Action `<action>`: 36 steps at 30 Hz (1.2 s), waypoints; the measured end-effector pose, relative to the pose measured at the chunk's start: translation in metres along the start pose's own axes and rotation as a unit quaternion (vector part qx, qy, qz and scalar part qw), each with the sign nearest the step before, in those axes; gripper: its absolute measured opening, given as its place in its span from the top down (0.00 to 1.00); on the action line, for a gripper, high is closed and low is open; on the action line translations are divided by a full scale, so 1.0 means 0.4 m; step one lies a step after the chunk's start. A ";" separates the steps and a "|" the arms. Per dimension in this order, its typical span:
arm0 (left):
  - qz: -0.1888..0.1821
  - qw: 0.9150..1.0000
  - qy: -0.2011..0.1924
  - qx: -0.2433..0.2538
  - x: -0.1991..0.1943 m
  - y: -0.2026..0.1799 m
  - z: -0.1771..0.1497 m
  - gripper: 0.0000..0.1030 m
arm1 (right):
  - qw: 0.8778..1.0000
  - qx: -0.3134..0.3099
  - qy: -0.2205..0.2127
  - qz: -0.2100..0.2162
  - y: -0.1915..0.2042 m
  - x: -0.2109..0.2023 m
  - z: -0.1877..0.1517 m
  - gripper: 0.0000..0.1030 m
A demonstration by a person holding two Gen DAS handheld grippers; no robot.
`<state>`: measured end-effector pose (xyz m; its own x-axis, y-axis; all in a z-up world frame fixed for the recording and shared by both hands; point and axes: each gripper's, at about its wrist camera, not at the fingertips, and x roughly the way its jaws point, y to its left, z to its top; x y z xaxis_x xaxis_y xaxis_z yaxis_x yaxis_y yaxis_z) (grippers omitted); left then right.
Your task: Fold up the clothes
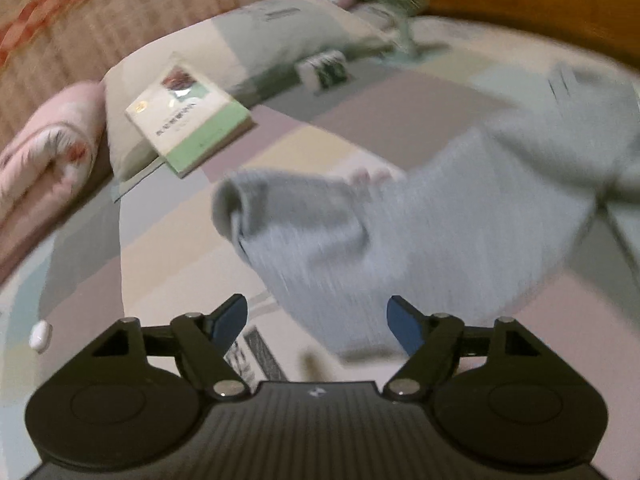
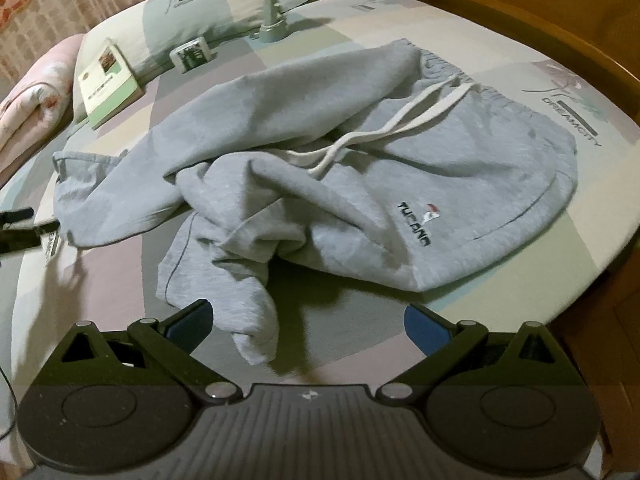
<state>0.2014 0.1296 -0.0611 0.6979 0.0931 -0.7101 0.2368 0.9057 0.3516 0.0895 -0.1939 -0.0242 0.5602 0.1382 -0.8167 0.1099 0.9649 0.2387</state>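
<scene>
Grey sweatpants (image 2: 320, 160) with a white drawstring (image 2: 400, 120) and a dark printed logo lie crumpled on the patchwork bed sheet (image 2: 500, 80). One leg stretches to the left and the other bunches toward the camera. My right gripper (image 2: 308, 312) hovers open over the near leg's cuff (image 2: 256, 340), which lies between the jaws close to the left finger, unpressed. In the blurred left wrist view, my left gripper (image 1: 317, 308) is open just short of a grey trouser leg (image 1: 360, 232). Nothing is gripped.
A green-and-white book (image 2: 108, 84) leans on a pillow (image 2: 192, 16) at the back left, beside a rolled pink quilt (image 1: 44, 160). A small fan (image 2: 272, 0) and a small box (image 2: 192, 54) stand behind the pants. The wooden bed frame (image 2: 560, 40) curves along the right.
</scene>
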 end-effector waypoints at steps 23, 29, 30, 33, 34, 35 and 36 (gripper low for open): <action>0.091 0.986 -0.128 -0.051 0.040 0.019 0.034 0.22 | 1.000 -0.007 0.015 -0.011 0.038 0.014 -0.007 0.00; 0.086 0.986 -0.092 -0.113 0.093 0.015 -0.002 0.22 | 1.000 -0.009 0.017 -0.013 0.041 0.013 -0.012 0.00; 0.085 0.985 -0.085 -0.125 0.097 0.014 -0.017 0.22 | 1.000 -0.007 0.017 -0.015 0.038 0.013 -0.013 0.00; 0.085 0.982 -0.065 -0.156 0.116 0.014 -0.053 0.22 | 1.000 0.000 0.020 -0.016 0.033 0.019 -0.013 0.00; 0.088 0.981 -0.063 -0.164 0.122 0.015 -0.060 0.22 | 1.000 -0.001 0.021 -0.016 0.035 0.021 -0.012 0.00; 0.089 0.979 -0.065 -0.171 0.126 0.018 -0.061 0.22 | 1.000 -0.004 0.022 -0.016 0.038 0.021 -0.013 0.00; 0.090 0.977 -0.067 -0.181 0.127 0.026 -0.059 0.22 | 1.000 -0.008 0.022 -0.016 0.042 0.021 -0.013 0.00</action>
<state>0.2234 0.1533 -0.1079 0.7947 0.2307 -0.5614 -0.1346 0.9689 0.2077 0.0919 -0.1754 -0.0299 0.5194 0.1170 -0.8465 0.1140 0.9722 0.2043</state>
